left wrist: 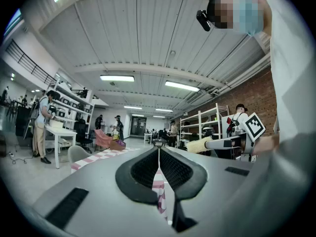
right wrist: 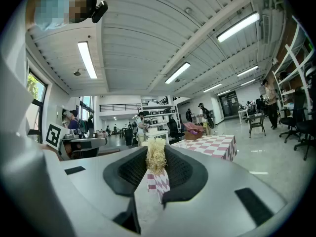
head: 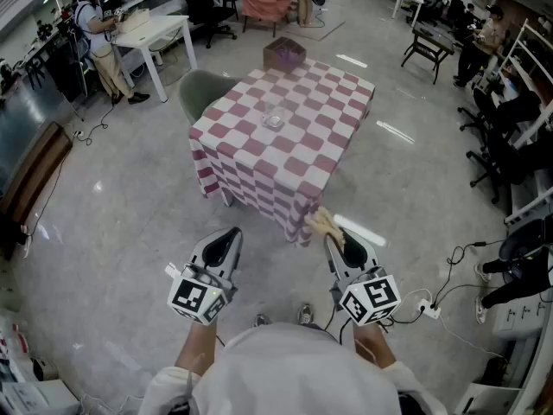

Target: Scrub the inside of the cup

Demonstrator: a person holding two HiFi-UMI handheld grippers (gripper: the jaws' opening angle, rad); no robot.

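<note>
**Head view.** A square table draped in a pink-and-white checked cloth stands at 12 o'clock from the person, well apart from both grippers. A small clear glass cup sits upright near the middle of the cloth. Beyond the table's far edge, at 12 o'clock from the cup, is a brown cardboard box. A grey-green shell chair stands at the table's 10 o'clock corner. The left gripper hangs at 7 o'clock from the table with its jaws together. The right gripper is at 5 o'clock, just below the near corner of the cloth. It is clamped on a brush with pale straw-coloured bristles that point toward the table.

**Left gripper view.** The left gripper has its dark ribbed pads pressed together with nothing between them. The checked table lies at 10 o'clock from the jaws. The right gripper and its brush show at 2 o'clock.

**Right gripper view.** The right gripper has its pads closed on the brush, whose bristle tuft stands up out of the jaws. The table lies at 2 o'clock and the left gripper at 10 o'clock. The cup is too small to make out here.
</note>
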